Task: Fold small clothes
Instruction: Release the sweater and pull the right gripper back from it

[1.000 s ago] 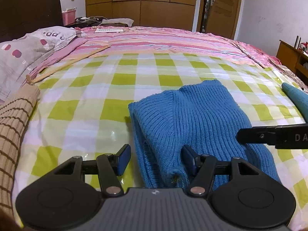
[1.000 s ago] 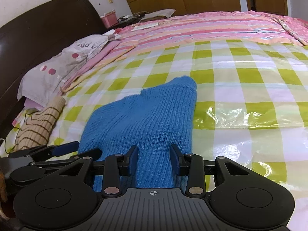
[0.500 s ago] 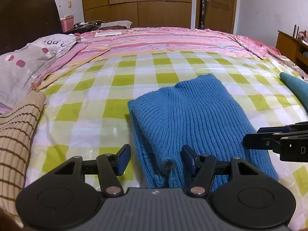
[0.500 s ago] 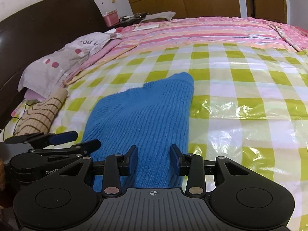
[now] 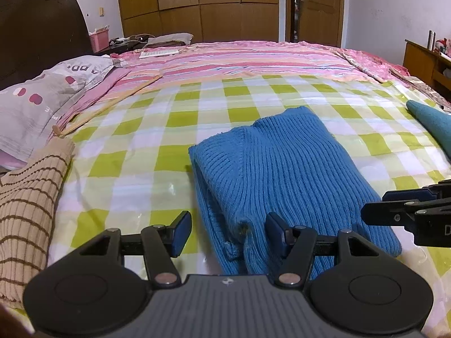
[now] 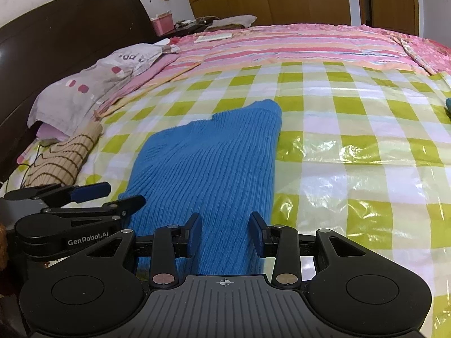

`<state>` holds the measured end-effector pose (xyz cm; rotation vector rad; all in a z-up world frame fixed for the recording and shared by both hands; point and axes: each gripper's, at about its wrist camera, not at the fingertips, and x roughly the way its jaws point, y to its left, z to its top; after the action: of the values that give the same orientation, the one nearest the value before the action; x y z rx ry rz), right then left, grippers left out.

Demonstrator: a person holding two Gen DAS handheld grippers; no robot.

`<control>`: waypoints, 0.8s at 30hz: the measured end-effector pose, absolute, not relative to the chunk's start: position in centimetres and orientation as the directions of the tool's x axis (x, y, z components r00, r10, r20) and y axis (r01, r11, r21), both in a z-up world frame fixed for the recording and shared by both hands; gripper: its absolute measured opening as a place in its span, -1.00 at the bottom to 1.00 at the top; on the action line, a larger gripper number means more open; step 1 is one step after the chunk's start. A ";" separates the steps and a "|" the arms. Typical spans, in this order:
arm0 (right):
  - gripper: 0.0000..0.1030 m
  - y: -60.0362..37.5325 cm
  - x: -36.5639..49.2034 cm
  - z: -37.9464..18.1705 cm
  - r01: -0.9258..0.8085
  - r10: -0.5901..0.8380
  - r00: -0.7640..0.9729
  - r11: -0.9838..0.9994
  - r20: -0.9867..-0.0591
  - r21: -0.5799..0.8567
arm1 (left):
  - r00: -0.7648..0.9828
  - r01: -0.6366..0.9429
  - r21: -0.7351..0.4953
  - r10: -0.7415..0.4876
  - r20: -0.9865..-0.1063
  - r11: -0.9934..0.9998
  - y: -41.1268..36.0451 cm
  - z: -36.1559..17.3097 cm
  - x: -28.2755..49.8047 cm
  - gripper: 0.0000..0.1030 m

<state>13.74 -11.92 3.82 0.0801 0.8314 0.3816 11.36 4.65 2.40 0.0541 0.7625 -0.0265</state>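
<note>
Knitwear sits mid-bed: blue sweater (image 5: pixel 284 180) folded on the checked plastic sheet (image 5: pixel 135 169). Left gripper (image 5: pixel 228 232) and right gripper (image 6: pixel 226 235) straddle its six-o'clock hem, both parted and empty. Slick plastic could let the bundle slide or the fold spring apart when pinched.

I read "GenRobot.AI" in white on the left gripper (image 6: pixel 124 197) body, at my eight o'clock. The pillow (image 5: pixel 42 98) at ten o'clock shows partial letters, "APP".
</note>
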 end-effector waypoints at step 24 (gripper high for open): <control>-0.25 -12.5 10.8 3.1 -0.284 0.355 0.590 0.932 -0.725 0.225 | 0.692 0.066 0.073 0.007 -0.722 0.995 3.5 1.8 8.3 0.25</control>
<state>10.79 -12.49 3.07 0.0878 0.8632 0.3725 8.26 3.51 1.76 0.0960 0.8063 -0.0332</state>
